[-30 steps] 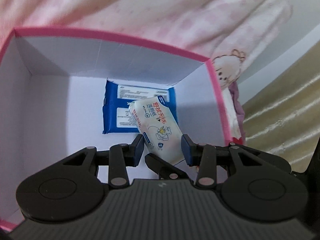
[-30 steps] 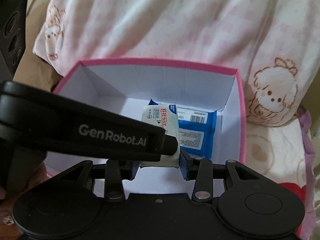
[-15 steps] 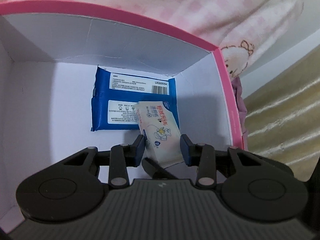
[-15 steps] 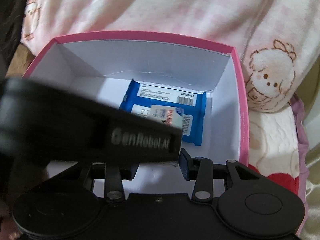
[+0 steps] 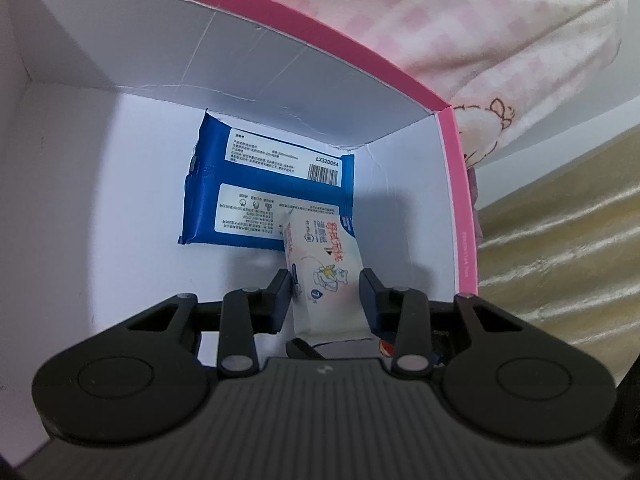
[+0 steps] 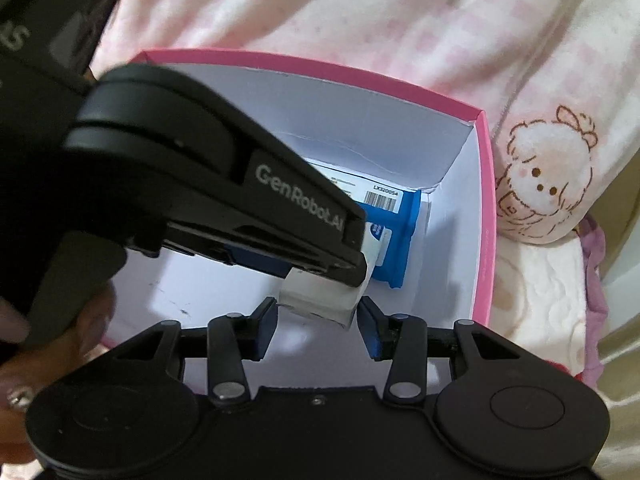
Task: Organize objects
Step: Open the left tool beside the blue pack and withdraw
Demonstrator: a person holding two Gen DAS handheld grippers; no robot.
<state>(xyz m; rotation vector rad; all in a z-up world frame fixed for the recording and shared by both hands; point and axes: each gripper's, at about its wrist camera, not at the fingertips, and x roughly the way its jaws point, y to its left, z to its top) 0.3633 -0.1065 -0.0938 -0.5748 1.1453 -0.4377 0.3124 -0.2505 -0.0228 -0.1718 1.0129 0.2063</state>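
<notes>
A white tissue pack (image 5: 324,256) with red print sits tilted inside the pink box (image 5: 456,184), and my left gripper (image 5: 325,292) is shut on its sides. Its far end overlaps a blue wipes pack (image 5: 204,200) lying flat in the box's back right corner. In the right wrist view the left gripper's black body (image 6: 224,184) crosses the frame, hiding much of the blue wipes pack (image 6: 404,240). The white pack's near end (image 6: 316,296) lies between the tips of my right gripper (image 6: 318,312), whose pads stand narrowly off it. The box rim (image 6: 486,208) is at the right.
A pink-and-white checked blanket with a cartoon lamb (image 6: 548,184) lies behind and right of the box. Golden fabric (image 5: 560,240) lies to its right. A person's hand (image 6: 16,396) holds the left gripper at the lower left. The left part of the box floor (image 5: 100,208) is bare.
My left gripper has sunk deeper into the box with the white pack, so the blue pack and the back wall look nearer. The right view has rolled slightly.
</notes>
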